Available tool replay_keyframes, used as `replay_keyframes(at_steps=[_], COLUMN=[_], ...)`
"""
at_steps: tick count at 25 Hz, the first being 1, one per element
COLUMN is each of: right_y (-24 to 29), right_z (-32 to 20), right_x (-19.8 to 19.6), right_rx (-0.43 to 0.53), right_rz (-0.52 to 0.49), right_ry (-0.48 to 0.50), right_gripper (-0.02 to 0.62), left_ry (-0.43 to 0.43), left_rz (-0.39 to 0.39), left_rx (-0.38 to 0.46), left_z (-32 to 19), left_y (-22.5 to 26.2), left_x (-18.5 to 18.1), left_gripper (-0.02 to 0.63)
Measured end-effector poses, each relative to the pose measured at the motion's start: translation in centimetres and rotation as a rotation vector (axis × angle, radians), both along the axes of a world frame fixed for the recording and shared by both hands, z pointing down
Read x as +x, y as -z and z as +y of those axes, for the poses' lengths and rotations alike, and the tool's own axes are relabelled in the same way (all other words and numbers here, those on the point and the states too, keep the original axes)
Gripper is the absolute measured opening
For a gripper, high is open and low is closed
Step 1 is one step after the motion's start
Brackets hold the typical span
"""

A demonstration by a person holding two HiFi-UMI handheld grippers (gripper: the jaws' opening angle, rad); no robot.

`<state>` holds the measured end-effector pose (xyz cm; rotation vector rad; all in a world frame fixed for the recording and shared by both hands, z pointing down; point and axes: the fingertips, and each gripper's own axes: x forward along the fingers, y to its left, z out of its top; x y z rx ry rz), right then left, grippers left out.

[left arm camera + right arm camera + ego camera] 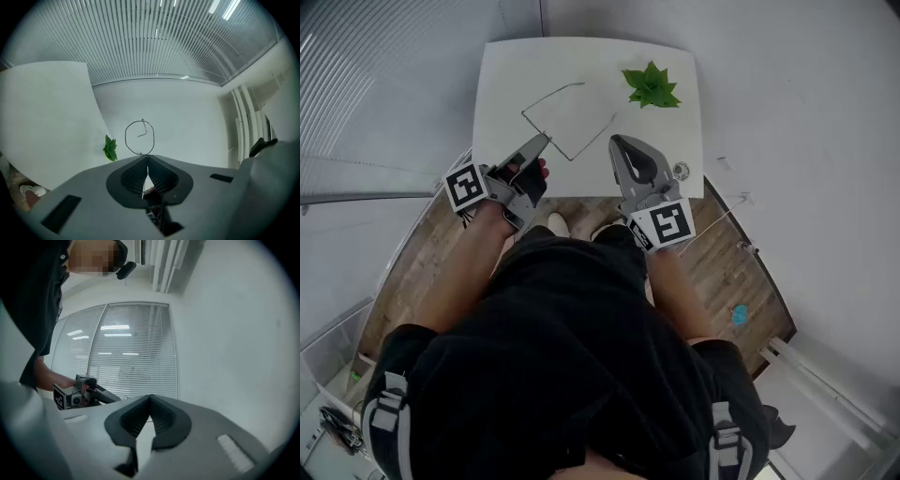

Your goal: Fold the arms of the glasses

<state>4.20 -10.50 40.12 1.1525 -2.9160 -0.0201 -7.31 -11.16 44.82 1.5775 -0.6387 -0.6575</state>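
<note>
Glasses (553, 98) held up over the worktop (502, 75)
Left hand-held gripper (546, 138) is clamped on the thin wire frame, probably to steady it; right hand-held gripper (613, 140), jaws closed, sits beside one arm, likely to nudge it.

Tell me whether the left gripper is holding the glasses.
Yes, the left gripper is shut on the glasses, whose wire rim rises from between its fingers.
</note>
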Motion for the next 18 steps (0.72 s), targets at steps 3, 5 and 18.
replay_keyframes(at_steps=[3, 5, 18], right_y=[-0.1, -0.2, -1.1], right_z=[0.0, -0.1, -1.2], right_x=[-0.1, -0.2, 0.2], right_rx=[-0.004, -0.004, -0.106], right_rz=[0.000, 0.006, -0.068], right_ry=[0.008, 0.007, -0.032], right_gripper=[0.011, 0.011, 0.011], left_ry=[0.002, 0.001, 0.003], left_rz=[-0.002, -0.003, -0.003], left_rx=[-0.001, -0.003, 0.000], left_z=[0.1, 0.1, 0.2], left_y=[0.0, 0.0, 0.0], left_x=[-0.1, -0.1, -0.5], left_gripper=[0.012, 0.012, 0.012])
